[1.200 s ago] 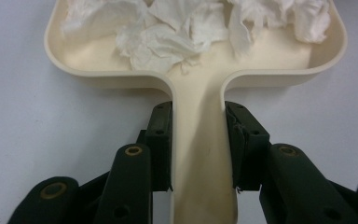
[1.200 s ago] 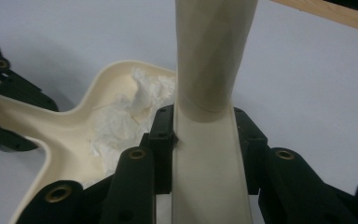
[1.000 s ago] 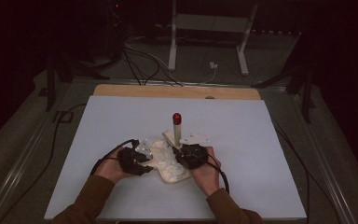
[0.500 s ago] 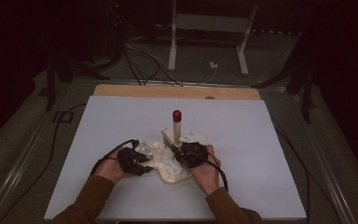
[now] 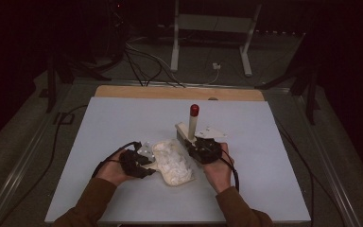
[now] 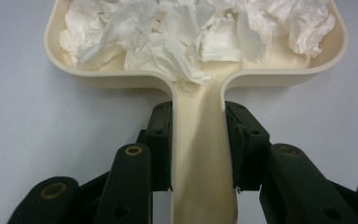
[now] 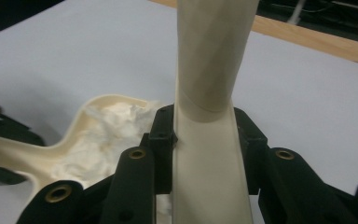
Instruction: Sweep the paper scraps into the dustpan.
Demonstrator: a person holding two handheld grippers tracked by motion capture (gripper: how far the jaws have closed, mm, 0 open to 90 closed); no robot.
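On the table [image 5: 123,118], paper-filled dustpan [image 6: 200,79] in left gripper [image 6: 199,140], brush [image 7: 207,154] clamped in right gripper [image 7: 205,140].

One camera sits high up and looks forward and down at the whole worktop [image 5: 123,118]. Two more ride low, very close. All three see the scoop [image 5: 175,165] of paper.

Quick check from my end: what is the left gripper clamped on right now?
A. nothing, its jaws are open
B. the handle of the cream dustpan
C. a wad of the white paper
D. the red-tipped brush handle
B: in the left gripper view the left gripper has its two black jaws pressed against both sides of the cream dustpan's handle, while the crumpled white paper lies up in the pan.
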